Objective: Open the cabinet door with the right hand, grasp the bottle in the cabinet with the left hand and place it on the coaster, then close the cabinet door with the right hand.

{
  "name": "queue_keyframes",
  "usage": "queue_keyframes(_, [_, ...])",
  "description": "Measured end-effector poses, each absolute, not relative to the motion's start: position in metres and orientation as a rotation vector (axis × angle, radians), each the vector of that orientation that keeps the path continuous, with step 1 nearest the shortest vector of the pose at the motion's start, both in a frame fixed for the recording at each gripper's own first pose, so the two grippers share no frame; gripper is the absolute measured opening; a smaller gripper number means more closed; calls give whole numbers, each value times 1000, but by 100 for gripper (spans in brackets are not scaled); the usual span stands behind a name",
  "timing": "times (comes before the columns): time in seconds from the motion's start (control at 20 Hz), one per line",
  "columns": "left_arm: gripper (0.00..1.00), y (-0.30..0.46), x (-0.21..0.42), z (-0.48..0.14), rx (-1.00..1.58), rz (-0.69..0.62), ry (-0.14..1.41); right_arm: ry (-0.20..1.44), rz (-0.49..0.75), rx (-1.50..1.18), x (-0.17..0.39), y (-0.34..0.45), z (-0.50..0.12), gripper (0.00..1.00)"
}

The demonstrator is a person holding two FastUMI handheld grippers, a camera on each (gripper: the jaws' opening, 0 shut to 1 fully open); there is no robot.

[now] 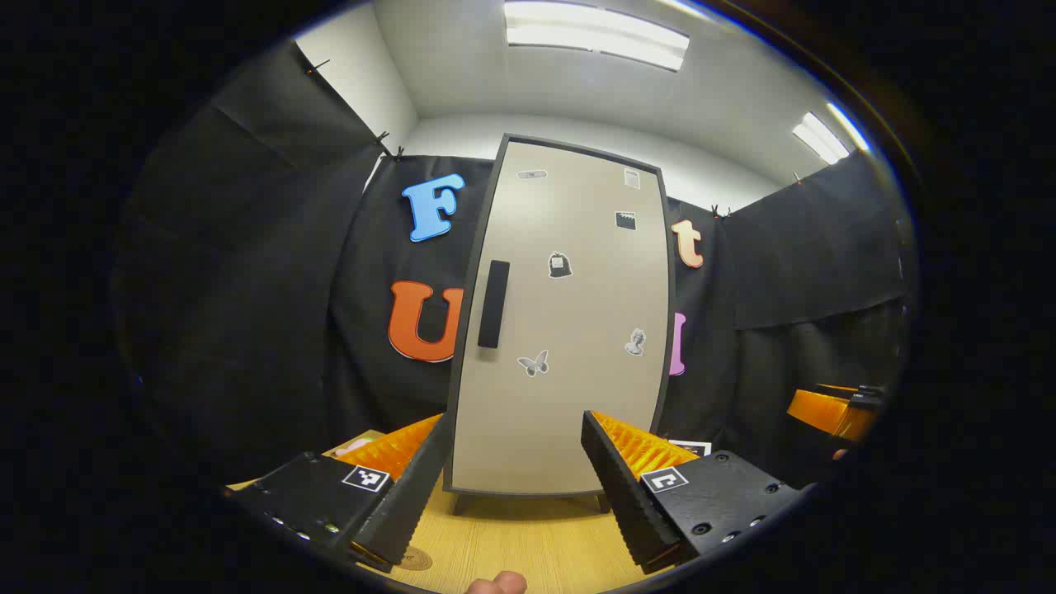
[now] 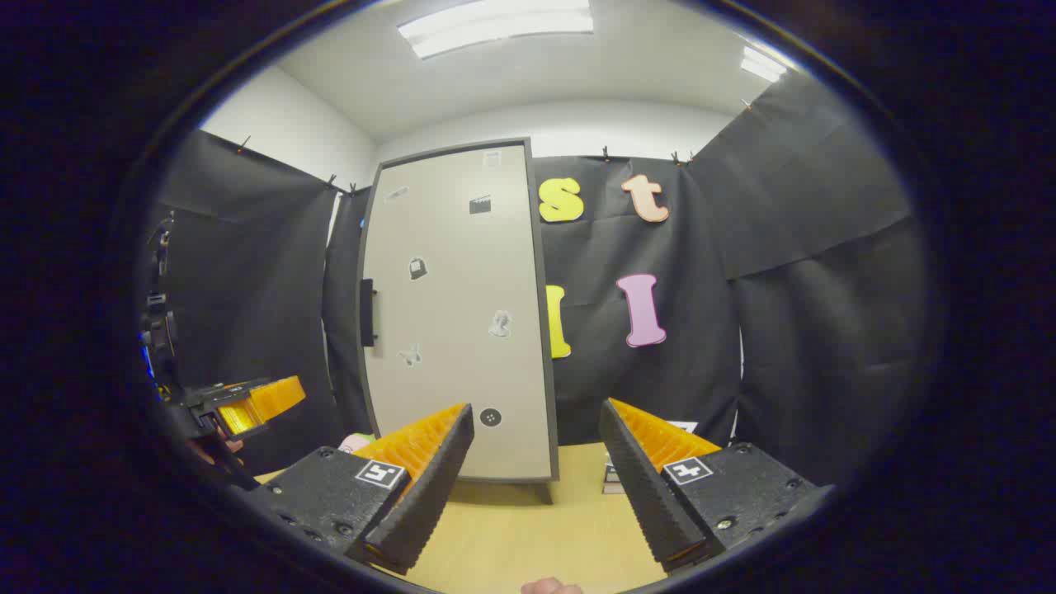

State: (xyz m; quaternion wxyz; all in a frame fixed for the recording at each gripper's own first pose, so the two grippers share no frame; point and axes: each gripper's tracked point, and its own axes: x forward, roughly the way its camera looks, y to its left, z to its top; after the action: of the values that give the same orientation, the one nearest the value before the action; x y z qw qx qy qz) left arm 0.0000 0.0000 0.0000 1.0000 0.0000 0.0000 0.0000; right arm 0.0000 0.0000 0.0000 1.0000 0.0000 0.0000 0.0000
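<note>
A tall beige cabinet [image 1: 569, 322] with a dark frame stands shut on the wooden table, its black handle [image 1: 493, 304] on the door's left side. The bottle inside is hidden behind the door. My left gripper [image 1: 516, 487] is open, facing the door from a short way back. A round brown coaster [image 1: 415, 559] lies on the table by its left finger. In the right gripper view the cabinet [image 2: 454, 313] stands ahead to the left, handle [image 2: 368, 312] at its left edge. My right gripper [image 2: 536, 487] is open, empty and apart from the door.
The wooden table [image 1: 528, 544] runs under both grippers. The other gripper [image 2: 247, 404] shows far left in the right gripper view, and far right [image 1: 833, 408] in the left gripper view. Small stickers dot the door. A small stack [image 2: 612, 474] sits right of the cabinet.
</note>
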Motion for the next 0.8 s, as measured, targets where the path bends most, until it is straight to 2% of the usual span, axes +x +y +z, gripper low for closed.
queue_keyframes(0.15, [95, -2, 1, -2, -6, -6, 4, 6, -5, -16, 1, -3, -3, 99])
queue_keyframes(0.35, [95, -3, 3, -5, 1, -9, 10, -2, -7, 12, 4, -6, -1, 99])
queue_keyframes(0.4, [95, -2, 4, -5, 2, -10, 11, -1, -8, 17, 5, -6, -1, 94])
queue_keyframes(0.45, [95, -2, 4, -5, 3, -11, 11, 0, -11, 18, 5, -7, -2, 99])
queue_keyframes(0.75, [95, 0, 7, -3, 12, -9, 9, 15, -11, 22, 9, -6, -8, 99])
queue_keyframes(0.8, [95, 0, 7, -3, 12, -10, 8, 17, -10, 22, 10, -5, -8, 94])
